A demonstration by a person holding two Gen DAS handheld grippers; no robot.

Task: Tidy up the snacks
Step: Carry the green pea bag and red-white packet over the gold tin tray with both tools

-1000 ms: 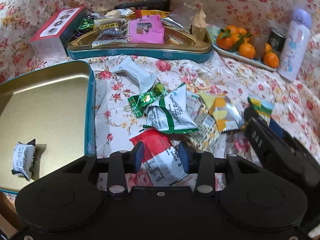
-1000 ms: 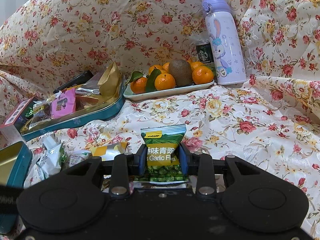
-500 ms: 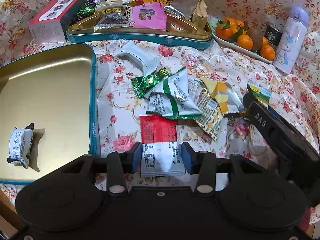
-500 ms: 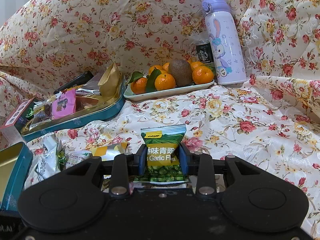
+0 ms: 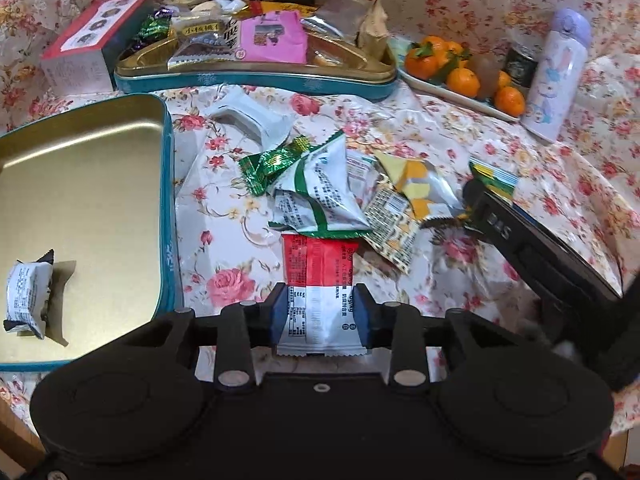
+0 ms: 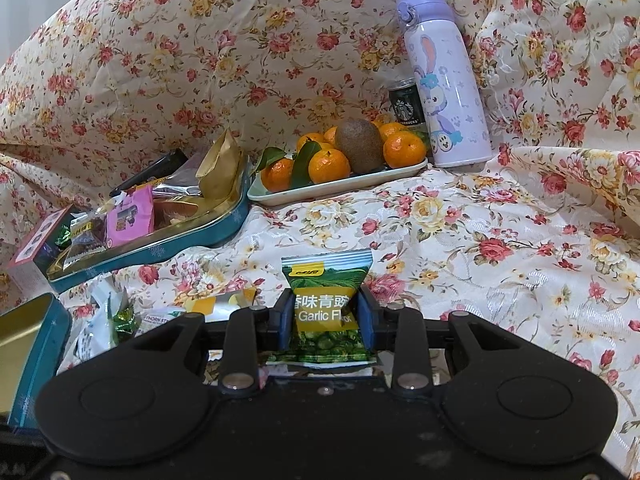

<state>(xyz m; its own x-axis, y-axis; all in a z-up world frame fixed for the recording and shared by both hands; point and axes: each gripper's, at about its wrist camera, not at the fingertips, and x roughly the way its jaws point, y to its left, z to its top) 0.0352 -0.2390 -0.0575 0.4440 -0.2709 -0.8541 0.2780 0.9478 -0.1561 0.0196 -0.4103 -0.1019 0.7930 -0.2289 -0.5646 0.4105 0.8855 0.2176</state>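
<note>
My left gripper (image 5: 320, 312) is shut on a red and white snack packet (image 5: 320, 280), held above the floral cloth just right of the open gold tin (image 5: 84, 184). That tin holds one small white wrapped snack (image 5: 28, 300). A pile of loose packets (image 5: 328, 188) lies ahead of the packet. My right gripper (image 6: 325, 316) is shut on a green garlic pea packet (image 6: 325, 292); it also shows in the left wrist view (image 5: 492, 178), low over the cloth.
A second tin (image 5: 256, 76) full of snacks stands at the back, with a red and white box (image 5: 86, 40) to its left. A tray of oranges (image 6: 340, 160), a dark can (image 6: 406, 104) and a lilac bottle (image 6: 444, 80) stand at the back right.
My left gripper has closed on the red and white packet and pulled it back and up from the pile. My right gripper has stayed still with the green packet.
</note>
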